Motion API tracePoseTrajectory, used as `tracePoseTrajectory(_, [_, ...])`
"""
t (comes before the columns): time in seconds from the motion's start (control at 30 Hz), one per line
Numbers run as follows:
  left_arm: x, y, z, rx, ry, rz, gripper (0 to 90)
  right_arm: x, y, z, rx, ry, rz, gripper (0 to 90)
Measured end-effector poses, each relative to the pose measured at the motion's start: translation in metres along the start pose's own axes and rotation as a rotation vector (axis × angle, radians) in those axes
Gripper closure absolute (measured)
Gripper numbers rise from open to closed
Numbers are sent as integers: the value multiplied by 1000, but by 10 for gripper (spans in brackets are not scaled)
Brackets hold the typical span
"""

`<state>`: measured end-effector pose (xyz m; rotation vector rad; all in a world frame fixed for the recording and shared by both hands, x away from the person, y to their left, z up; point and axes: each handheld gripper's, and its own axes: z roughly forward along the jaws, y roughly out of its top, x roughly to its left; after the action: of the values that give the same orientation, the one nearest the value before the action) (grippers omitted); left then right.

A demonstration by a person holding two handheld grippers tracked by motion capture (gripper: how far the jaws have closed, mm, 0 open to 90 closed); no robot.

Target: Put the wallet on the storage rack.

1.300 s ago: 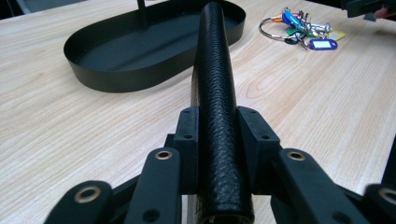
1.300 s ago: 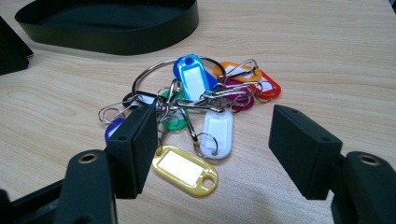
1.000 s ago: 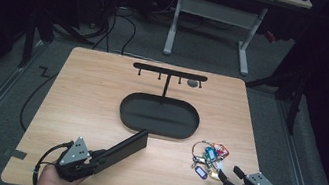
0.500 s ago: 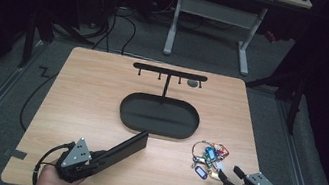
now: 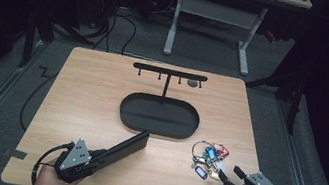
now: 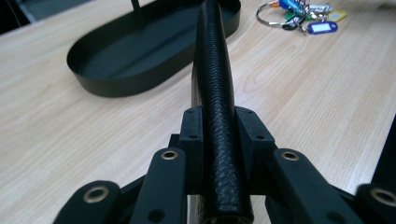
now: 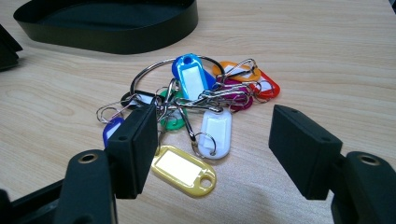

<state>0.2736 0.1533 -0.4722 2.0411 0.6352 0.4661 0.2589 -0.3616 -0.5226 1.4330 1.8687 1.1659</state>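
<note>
The left gripper [image 5: 114, 151] stays clamped on the black case [image 6: 214, 93] near the desk's front edge; it should lift level toward the tray [image 5: 128, 117]. The right gripper [image 7: 212, 154] stands apart before the keys [image 7: 196, 100].

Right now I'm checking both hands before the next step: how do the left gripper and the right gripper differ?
The left gripper is shut on a long black textured case; the right gripper stands open, holding nothing. The left gripper's case points toward the black tray; the right gripper faces the bunch of key tags. Both sit low at the table's near edge.
</note>
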Motion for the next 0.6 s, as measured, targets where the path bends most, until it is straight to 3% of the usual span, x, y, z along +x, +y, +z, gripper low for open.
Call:
tracePoseTrajectory(0.2, [-2, 9, 0, -23, 13, 56, 752, 1, 1, 0, -3, 2, -6, 333])
tracePoseTrajectory(0.33, [-2, 18, 4, -36, 0, 68, 752, 0, 1, -2, -11, 3, 2, 333])
tracePoseTrajectory(0.6, [3, 41, 15, 0, 4, 162, 751, -1, 1, -4, -20, 9, 1, 333])
